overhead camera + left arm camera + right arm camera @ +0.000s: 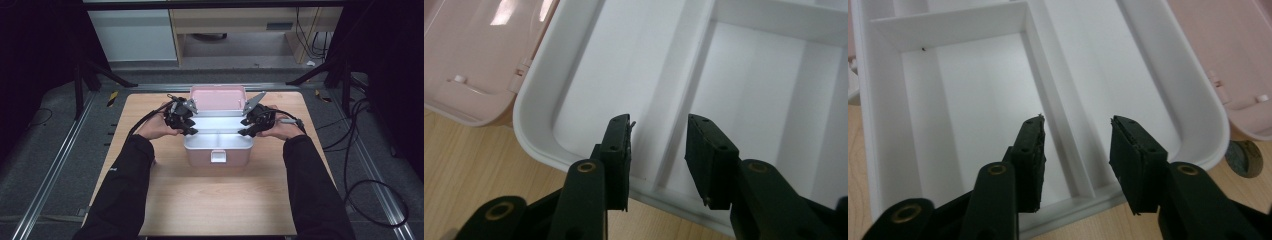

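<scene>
A pink box [218, 156] stands open mid-table, its lid [218, 97] tipped back. In it sits a white tray [218, 131] split into compartments. My left gripper [187, 127] is at the tray's left end, open; in the left gripper view my left gripper [658, 150] has its jaws either side of a divider wall [679, 100], just over the tray rim [531, 135]. My right gripper [247, 128] is at the tray's right end, open too; in the right gripper view my right gripper [1077, 150] straddles the divider [1058, 110]. The compartments look empty.
The wooden table [215, 200] has bare room in front of the box. The pink lid [479, 50] lies just past the tray's far rim. A small dark round disc [1245, 157] lies on the wood beside the tray's corner. Cables trail off to the right.
</scene>
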A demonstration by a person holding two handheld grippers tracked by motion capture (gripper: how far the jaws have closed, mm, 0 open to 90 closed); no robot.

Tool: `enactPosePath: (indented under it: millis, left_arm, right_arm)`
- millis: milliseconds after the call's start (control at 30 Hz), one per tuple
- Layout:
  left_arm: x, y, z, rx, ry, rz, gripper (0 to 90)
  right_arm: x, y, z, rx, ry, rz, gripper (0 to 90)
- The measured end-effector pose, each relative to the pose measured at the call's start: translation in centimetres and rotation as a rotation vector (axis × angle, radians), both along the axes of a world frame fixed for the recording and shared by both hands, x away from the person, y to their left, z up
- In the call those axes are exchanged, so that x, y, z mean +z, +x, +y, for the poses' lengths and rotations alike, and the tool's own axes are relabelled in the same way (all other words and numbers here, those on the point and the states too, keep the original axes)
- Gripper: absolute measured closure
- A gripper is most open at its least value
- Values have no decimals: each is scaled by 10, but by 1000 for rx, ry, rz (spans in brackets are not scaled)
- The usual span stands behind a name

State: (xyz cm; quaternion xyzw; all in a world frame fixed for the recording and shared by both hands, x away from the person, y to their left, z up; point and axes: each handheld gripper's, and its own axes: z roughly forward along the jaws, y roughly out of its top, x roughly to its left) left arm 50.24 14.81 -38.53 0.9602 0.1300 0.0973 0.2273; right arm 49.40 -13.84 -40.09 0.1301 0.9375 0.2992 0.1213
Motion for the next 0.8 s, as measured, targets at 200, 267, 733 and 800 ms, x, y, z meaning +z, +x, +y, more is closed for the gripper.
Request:
enactPosePath:
  millis: [200,267,733,800]
  left_arm:
    - [1,6,-7,-33,66,39,649]
    - [1,7,-6,-36,64,47,656]
    - [0,13,-7,-68,81,114,814]
    - [1,14,-11,-71,122,122,820]
  right_arm:
    - [1,4,9,14,-79,37,669]
    - [3,5,9,11,-90,50,686]
    - [7,13,16,2,-162,128,800]
    - [9,13,19,-9,-187,148,803]
